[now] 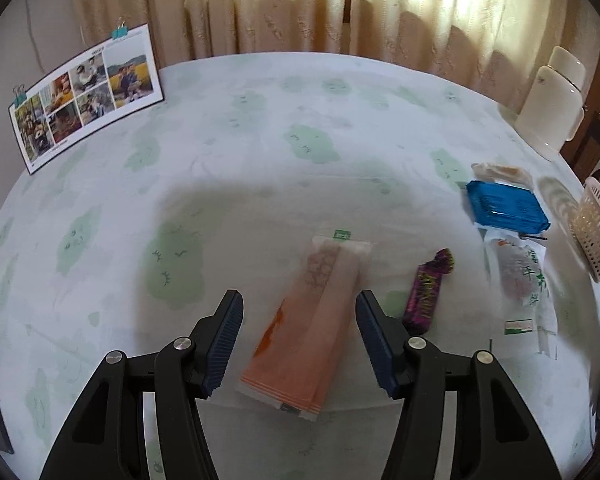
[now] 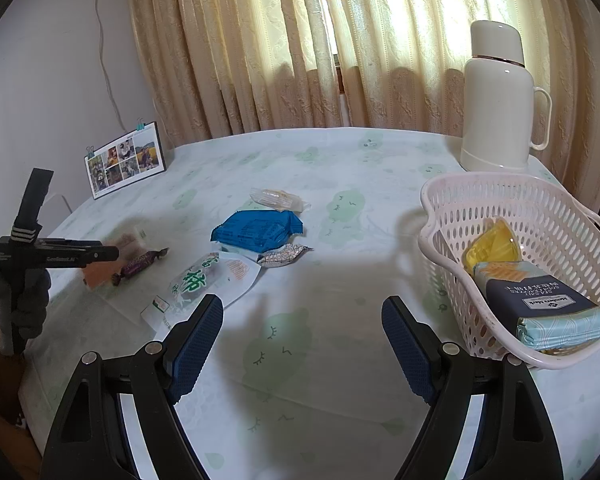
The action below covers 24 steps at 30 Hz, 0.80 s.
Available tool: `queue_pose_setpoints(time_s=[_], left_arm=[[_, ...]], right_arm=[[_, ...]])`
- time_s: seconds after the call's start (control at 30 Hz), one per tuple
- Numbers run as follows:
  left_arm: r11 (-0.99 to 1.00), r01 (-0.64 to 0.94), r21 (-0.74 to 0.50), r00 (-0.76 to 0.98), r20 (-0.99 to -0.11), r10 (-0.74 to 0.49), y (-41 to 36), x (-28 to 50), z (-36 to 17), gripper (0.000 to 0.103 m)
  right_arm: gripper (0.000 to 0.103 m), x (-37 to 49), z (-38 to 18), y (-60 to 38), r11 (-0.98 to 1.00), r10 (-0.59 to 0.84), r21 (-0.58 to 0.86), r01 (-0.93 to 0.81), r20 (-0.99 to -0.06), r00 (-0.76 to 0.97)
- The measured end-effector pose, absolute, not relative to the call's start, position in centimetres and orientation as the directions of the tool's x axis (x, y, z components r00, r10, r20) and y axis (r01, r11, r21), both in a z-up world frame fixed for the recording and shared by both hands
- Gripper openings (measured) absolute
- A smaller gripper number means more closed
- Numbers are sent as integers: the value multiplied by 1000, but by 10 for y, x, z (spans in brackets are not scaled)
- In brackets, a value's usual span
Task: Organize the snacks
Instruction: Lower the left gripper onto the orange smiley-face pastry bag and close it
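Note:
My left gripper (image 1: 299, 304) is open, its fingers on either side of an orange and clear snack packet (image 1: 312, 328) lying on the table. A purple candy (image 1: 427, 290) lies just right of it. Further right lie a white packet with green print (image 1: 520, 280), a blue packet (image 1: 506, 206) and a clear wrapped snack (image 1: 500, 172). My right gripper (image 2: 302, 312) is open and empty above the tablecloth. The white basket (image 2: 452, 216) at its right holds a yellow packet (image 2: 492, 244) and a cracker pack (image 2: 540, 304). A small silver wrapped sweet (image 2: 284, 256) lies by the blue packet (image 2: 258, 232).
A cream thermos jug (image 2: 498, 100) stands at the back right behind the basket. A photo card (image 1: 86, 96) with clips stands at the back left. Curtains hang behind the table. The left gripper with the hand holding it (image 2: 28, 264) shows in the right wrist view.

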<state>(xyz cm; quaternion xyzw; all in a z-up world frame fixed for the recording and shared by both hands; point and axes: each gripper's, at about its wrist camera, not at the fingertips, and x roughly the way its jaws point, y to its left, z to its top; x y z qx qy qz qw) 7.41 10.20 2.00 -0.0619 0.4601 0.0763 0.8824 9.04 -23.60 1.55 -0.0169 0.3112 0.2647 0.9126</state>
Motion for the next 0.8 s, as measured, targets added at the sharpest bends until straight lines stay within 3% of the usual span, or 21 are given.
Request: queue_pose_setpoints(time_s=[0.5, 0.57, 0.63, 0.8], left_arm=[[991, -125, 36, 548, -831, 99, 90, 103, 7, 56], [993, -116, 26, 552, -829, 87, 90, 105, 7, 51], [995, -101, 10, 560, -826, 65, 89, 105, 7, 39], [994, -112, 13, 576, -814, 76, 89, 101, 10, 33]], right_arm=[[82, 91, 14, -237, 861, 471, 139, -489, -581, 664], [82, 92, 13, -238, 863, 469, 144, -485, -585, 662], [82, 94, 12, -239, 866, 466, 150, -477, -589, 660], [82, 95, 13, -239, 884, 434, 136, -447, -592, 679]])
